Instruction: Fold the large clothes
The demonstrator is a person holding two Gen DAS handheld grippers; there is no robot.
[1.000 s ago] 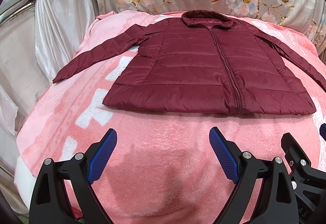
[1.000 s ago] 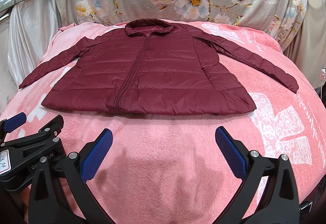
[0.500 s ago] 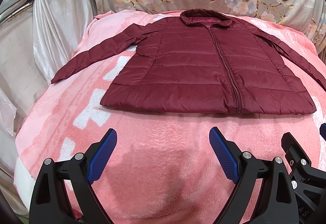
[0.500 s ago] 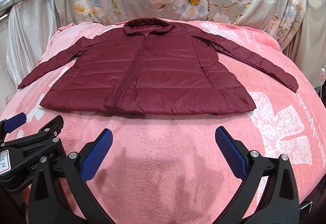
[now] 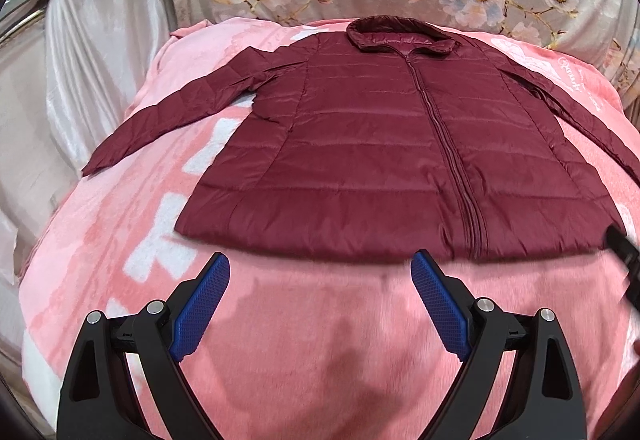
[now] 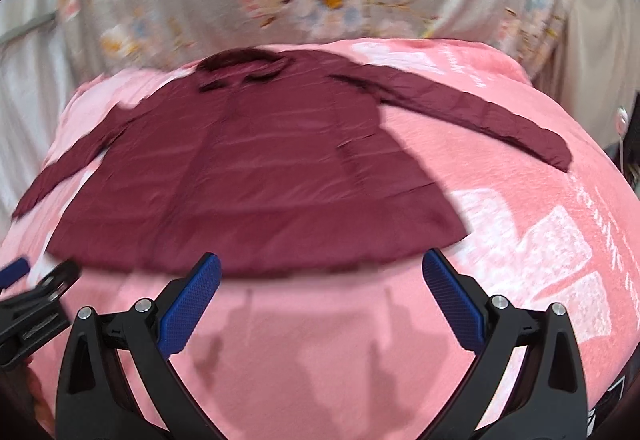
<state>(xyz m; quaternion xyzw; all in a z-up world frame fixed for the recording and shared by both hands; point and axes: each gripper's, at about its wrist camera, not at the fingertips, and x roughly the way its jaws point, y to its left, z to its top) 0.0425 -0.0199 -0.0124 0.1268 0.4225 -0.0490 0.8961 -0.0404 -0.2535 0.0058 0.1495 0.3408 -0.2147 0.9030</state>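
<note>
Dark maroon quilted puffer jacket [image 5: 384,159], zipped, front up, sleeves spread wide, collar away from the cameras, flat on fuzzy pink blanket [image 5: 320,340]. Hem just beyond the blue fingertips. Left gripper [image 5: 320,280] spread wide, gripping nothing; right gripper [image 6: 322,280] likewise, above bare blanket.

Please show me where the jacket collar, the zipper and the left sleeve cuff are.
jacket collar [image 5: 400,35]: left wrist view, on the folded rim.
zipper [image 5: 448,143]: left wrist view, mid-length.
left sleeve cuff [image 5: 98,161]: left wrist view, sleeve end.
</note>
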